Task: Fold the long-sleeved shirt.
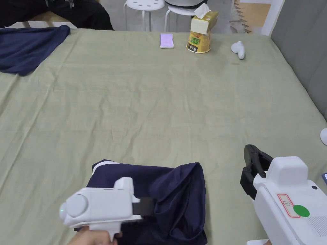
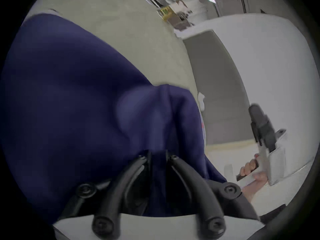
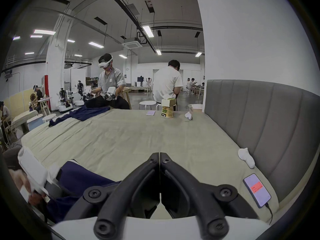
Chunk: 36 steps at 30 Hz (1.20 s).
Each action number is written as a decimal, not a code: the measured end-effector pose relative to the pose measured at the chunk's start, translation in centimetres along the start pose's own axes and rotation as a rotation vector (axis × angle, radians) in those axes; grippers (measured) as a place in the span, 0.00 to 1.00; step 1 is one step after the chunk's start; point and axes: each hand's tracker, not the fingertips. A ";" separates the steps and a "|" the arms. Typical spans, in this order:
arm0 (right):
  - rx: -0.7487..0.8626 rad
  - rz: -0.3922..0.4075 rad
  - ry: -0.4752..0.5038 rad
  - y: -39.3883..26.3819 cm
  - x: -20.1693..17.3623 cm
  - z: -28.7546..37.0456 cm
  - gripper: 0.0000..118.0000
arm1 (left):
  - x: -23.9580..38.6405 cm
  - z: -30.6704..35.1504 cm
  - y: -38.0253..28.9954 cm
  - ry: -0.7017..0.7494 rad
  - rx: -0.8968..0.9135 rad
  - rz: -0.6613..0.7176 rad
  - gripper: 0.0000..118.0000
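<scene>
The navy shirt [image 1: 178,194] lies bunched, seemingly part-folded, at the bed's near edge.

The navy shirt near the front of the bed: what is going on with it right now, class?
A person holds a set of tongs in each hand over a bed. The left tongs are clamped on a bunched fold of the navy shirt, which lies crumpled at the near edge, not yet neatly folded. The right tongs are shut with nothing in them, held off to the shirt's right above the bare sheet.
</scene>
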 end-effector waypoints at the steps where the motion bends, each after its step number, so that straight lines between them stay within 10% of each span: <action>1: -0.003 -0.005 -0.004 0.0 0.1 0.0 0.00 | 0.4 -1.2 -0.2 0.022 -0.015 0.002 0.15; 14: -0.039 -0.028 0.003 -0.8 0.5 0.0 0.00 | 7.0 -8.1 -2.6 0.003 -0.146 -0.160 0.15; 26: -0.155 0.000 0.238 -2.6 -5.0 -3.5 0.00 | 1.5 14.8 2.3 0.052 0.368 -0.075 0.15; 36: -0.522 0.144 0.369 -12.7 -12.7 -9.0 0.00 | -7.0 17.9 2.8 0.195 0.347 0.110 0.22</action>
